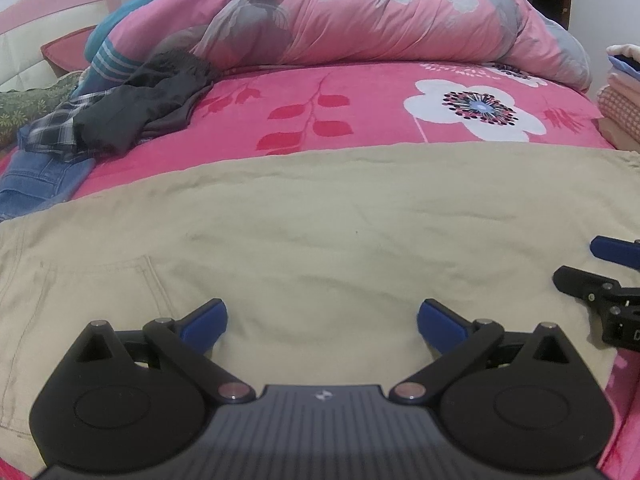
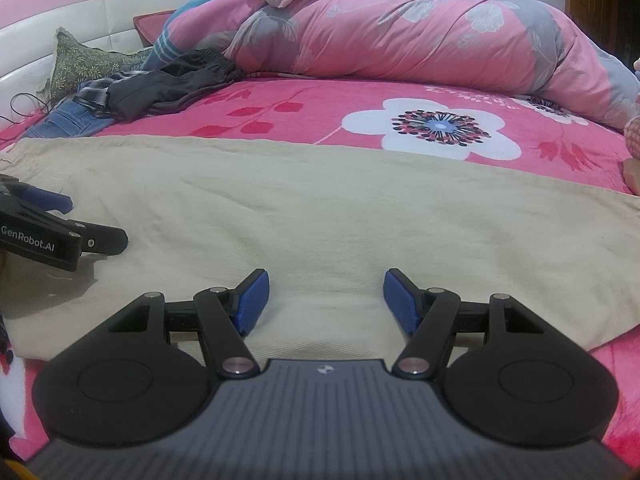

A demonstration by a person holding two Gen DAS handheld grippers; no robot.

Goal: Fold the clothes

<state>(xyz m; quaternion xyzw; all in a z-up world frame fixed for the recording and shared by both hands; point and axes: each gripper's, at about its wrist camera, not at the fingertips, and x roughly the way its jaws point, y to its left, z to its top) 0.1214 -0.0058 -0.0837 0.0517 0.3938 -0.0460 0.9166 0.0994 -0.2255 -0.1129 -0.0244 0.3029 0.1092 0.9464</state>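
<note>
Across pink floral bedsheet (image 1: 280,120) — beige trousers (image 1: 320,220) spread flat, lightly creased; both hand-held grippers (image 1: 322,322) (image 2: 324,300) spread, empty.

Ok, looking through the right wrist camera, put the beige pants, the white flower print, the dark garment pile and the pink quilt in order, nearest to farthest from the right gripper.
1. Beige pants: directly under the open right gripper.
2. White flower print: on the bedsheet beyond the pants, slightly right.
3. Dark garment pile: far left, by the jeans.
4. Pink quilt: heaped at the back of the bed.
</note>
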